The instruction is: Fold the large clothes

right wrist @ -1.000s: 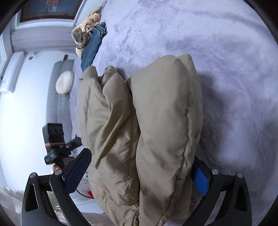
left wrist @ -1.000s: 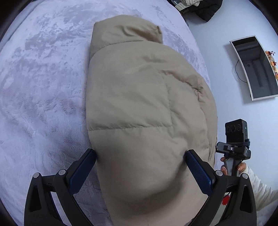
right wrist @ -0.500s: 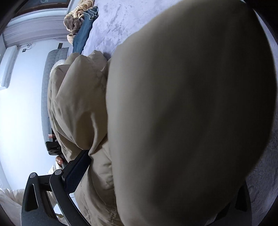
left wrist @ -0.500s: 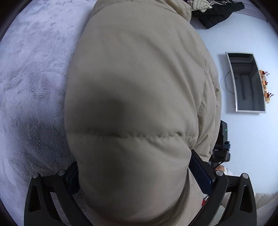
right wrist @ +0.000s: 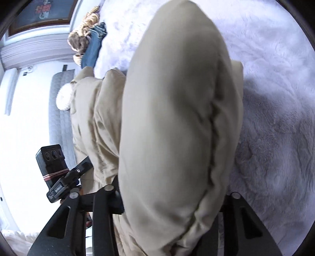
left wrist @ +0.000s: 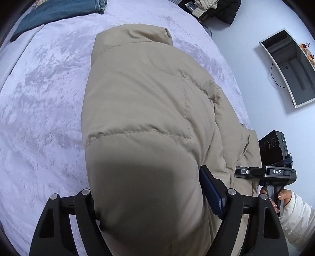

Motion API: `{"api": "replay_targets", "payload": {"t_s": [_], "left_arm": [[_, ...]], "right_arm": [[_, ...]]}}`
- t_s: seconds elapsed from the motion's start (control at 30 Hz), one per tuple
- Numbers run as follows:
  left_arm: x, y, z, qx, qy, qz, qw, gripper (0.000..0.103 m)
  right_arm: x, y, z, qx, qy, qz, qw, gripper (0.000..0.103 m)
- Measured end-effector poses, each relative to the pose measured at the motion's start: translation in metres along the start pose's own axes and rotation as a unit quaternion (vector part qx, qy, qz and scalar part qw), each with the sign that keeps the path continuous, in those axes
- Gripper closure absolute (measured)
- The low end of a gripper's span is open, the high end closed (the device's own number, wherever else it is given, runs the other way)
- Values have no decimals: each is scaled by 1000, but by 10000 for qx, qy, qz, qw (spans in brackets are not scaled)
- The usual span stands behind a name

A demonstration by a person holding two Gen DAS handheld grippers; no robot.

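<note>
A beige puffer jacket (left wrist: pixel 149 110) lies folded in thick layers on the lilac plush bed cover (left wrist: pixel 39 110). My left gripper (left wrist: pixel 155 198) is shut on the jacket's near edge, the padding bulging between its fingers. My right gripper (right wrist: pixel 171 195) is shut on another thick fold of the same jacket (right wrist: pixel 177 110), which fills most of its view. In the left wrist view the right gripper's body (left wrist: pixel 273 171) shows at the jacket's right side. In the right wrist view the left gripper's body (right wrist: pixel 59 177) shows at the left.
Blue jeans (left wrist: pixel 59 11) lie at the bed's far left edge. Dark and cream clothes (left wrist: pixel 214 7) are piled at the far end. A mirror (left wrist: pixel 289 67) leans on the white wall to the right. A grey sofa (right wrist: pixel 61 110) with a white cushion stands past the bed.
Both grippers have closed in on the jacket's folds, from open jaws around it to gripping it. The jacket was raised close to the cameras half a second ago and sits lower now.
</note>
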State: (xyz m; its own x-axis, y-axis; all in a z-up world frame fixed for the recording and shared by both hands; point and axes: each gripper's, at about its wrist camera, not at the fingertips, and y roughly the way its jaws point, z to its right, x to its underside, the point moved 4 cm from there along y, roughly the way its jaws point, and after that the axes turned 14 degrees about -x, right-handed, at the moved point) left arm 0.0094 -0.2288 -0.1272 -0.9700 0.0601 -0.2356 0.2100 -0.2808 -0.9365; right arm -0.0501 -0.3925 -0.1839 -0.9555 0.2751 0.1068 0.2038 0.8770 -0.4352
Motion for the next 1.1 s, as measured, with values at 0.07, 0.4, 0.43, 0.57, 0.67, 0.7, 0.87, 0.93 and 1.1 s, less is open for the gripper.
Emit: {"api": "replay_targets", "payload": {"t_s": [0.07,0.4,0.43,0.57,0.67,0.7,0.87,0.93,1.1], "left_arm": [[-5,-8,-3,3,13,100,9999,21],[-39,-63,-112,-142,2,453,9989,21],[-48,-67,-127,-166,-15,480,9987,21],[-72,-72,-191,-347,-195,583,9975,21],[-88,-69,-235,-573,-313,746,9951,21],[-93,-65,-249,-627,-376,781,9943,21],[-100,-26,-296,-840,-717,648,9918,20],[-97,-18,-301,-823,-800,670,9911,17],[-94,-14,-295,-1106,-699,784,9883,12]], "right_arm": [[1,2,-9,-53,-67,27,10000,61],[-24,82,-84,-16,-520,209,9984,61],[-30,98,-94,-16,-584,204,9981,61],[-40,151,-122,-65,-762,137,9970,61],[-58,192,-136,-106,-894,18,9959,61],[-65,206,-139,-91,-938,-16,9955,61],[-91,236,-127,189,-943,-91,9953,61],[-96,239,-119,277,-868,-64,9958,58],[-100,223,-116,759,-729,117,9944,47]]}}
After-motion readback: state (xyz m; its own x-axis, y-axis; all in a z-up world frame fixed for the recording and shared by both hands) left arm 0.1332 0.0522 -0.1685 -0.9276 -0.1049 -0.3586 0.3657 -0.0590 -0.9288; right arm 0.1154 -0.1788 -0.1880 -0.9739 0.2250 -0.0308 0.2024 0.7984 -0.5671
